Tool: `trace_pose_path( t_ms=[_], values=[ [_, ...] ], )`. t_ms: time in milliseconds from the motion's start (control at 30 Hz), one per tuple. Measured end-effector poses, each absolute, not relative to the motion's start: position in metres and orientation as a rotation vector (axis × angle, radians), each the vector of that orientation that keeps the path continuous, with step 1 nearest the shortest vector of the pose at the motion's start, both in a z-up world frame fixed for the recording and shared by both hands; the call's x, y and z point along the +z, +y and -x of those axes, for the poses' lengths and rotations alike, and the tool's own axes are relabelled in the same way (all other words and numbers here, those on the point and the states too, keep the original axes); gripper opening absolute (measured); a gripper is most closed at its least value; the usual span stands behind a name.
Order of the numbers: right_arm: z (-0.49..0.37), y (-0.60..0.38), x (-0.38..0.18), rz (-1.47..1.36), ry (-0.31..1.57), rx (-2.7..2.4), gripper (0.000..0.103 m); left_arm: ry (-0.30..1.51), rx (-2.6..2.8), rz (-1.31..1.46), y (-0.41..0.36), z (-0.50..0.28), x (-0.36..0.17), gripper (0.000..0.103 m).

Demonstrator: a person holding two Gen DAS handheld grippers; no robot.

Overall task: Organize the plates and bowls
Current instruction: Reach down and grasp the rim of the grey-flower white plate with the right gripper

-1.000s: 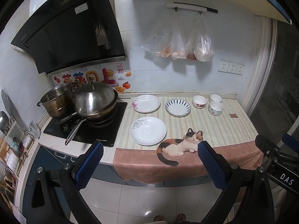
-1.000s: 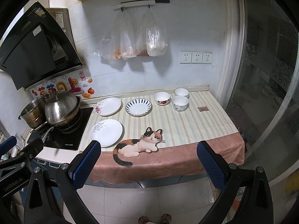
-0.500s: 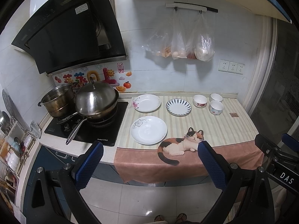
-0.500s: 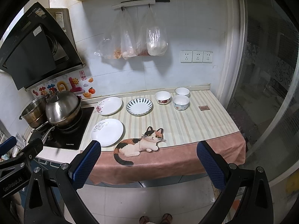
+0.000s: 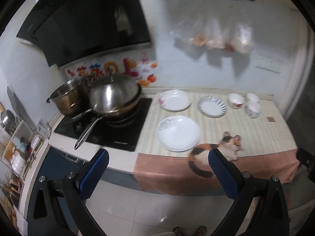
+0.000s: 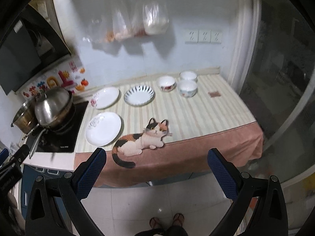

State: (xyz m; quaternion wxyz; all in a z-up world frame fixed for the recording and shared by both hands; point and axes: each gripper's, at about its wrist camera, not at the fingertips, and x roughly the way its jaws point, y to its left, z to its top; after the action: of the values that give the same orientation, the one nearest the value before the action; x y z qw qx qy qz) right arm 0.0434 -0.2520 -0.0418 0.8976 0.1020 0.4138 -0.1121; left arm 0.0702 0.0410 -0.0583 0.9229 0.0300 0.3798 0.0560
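i'm holding both the left gripper (image 5: pixel 157 164) and right gripper (image 6: pixel 157 162) with jaws spread, empty. plates (image 6: pixel 103 128) and bowls (image 6: pixel 187 88) are lying ahead on the table (image 6: pixel 206 118); glazed, slippery, breakable, so i'm judging rim pinches best.

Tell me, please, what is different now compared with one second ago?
Both open grippers, left and right, have moved closer to the counter; both views are blurred by motion. Nothing was gripped or released. The three plates and three bowls lie as before.
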Motion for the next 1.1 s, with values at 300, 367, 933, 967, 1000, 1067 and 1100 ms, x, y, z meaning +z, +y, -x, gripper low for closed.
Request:
trace_pose_path(
  t_ms=[300,367,933,967,1000,1067,1100],
  values=[
    [-0.148,-0.227,-0.113,-0.227,1.007,-0.108,0.103,0.903,0.248,-0.057,0.07,-0.148,-0.116,0.103],
    [-0.172,-0.22,-0.124,-0.214,1.023,-0.076,0.103,0.929,0.268,-0.05,0.074,-0.165,-0.127,0.103],
    [-0.455,-0.201,-0.344,-0.257,1.405,0.284,0.097,1.401,0.264,0.166,0.105,-0.367,-0.321,0.078],
    [-0.466,-0.202,-0.357,-0.283,1.43,0.308,0.095,1.42,0.252,0.189,0.106,-0.375,-0.332,0.068],
    [-0.472,-0.203,-0.366,-0.305,1.449,0.32,0.089,1.431,0.242,0.203,0.105,-0.38,-0.339,0.064],
    [-0.483,-0.204,-0.385,-0.351,1.483,0.35,0.08,1.46,0.225,0.225,0.105,-0.391,-0.355,0.055],
    [-0.488,-0.204,-0.394,-0.37,1.5,0.37,0.074,1.468,0.216,0.236,0.104,-0.394,-0.36,0.053]
  ],
)
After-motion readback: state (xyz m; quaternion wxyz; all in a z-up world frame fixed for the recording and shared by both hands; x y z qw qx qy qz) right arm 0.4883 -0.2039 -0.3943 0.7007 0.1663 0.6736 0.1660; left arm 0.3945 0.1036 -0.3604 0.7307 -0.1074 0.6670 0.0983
